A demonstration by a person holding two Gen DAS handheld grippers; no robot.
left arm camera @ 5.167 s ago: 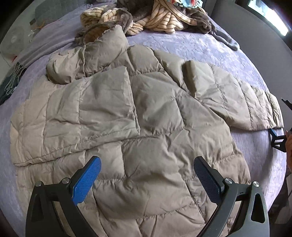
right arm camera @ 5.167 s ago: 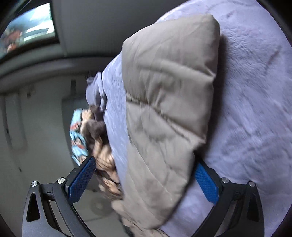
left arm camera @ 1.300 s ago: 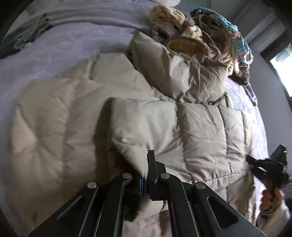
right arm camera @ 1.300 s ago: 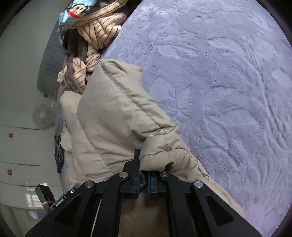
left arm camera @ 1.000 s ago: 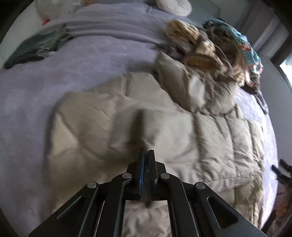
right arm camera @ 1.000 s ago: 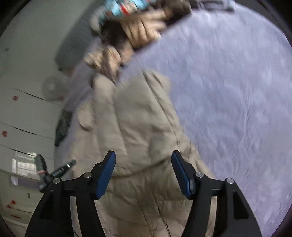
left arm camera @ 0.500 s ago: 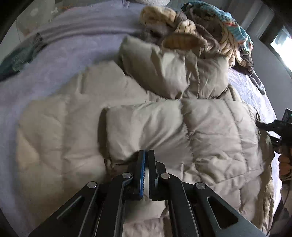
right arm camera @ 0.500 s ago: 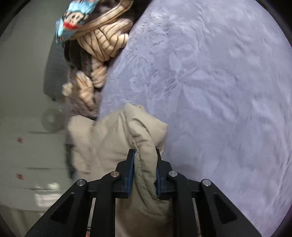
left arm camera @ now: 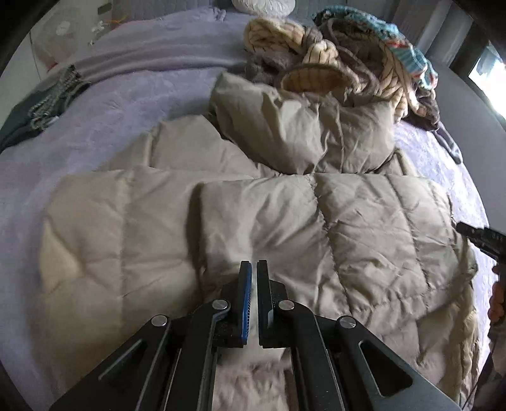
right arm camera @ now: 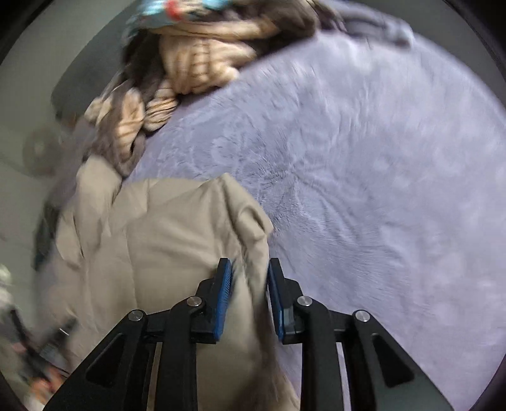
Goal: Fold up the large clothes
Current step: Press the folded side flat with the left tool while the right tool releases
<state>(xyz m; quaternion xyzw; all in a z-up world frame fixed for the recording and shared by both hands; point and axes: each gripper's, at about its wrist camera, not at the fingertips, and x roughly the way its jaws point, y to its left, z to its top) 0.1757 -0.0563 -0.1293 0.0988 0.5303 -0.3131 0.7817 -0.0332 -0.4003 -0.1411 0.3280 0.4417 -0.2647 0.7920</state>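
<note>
A bedroom in a home: a wide bed (left arm camera: 132, 95) under a lilac plush cover fills both views, with a round pillow (left arm camera: 262, 5) at its far end, a heap of worn clothes (left arm camera: 341, 60) piled far right, and a bright window (left arm camera: 488, 68) beyond.

The left gripper (left arm camera: 254, 268), jaws closed, hangs over a beige puffer jacket (left arm camera: 284, 221) spread on the purple bedspread (left arm camera: 110, 104); a clothes pile (left arm camera: 348, 63) sits at the bed's far edge.
</note>
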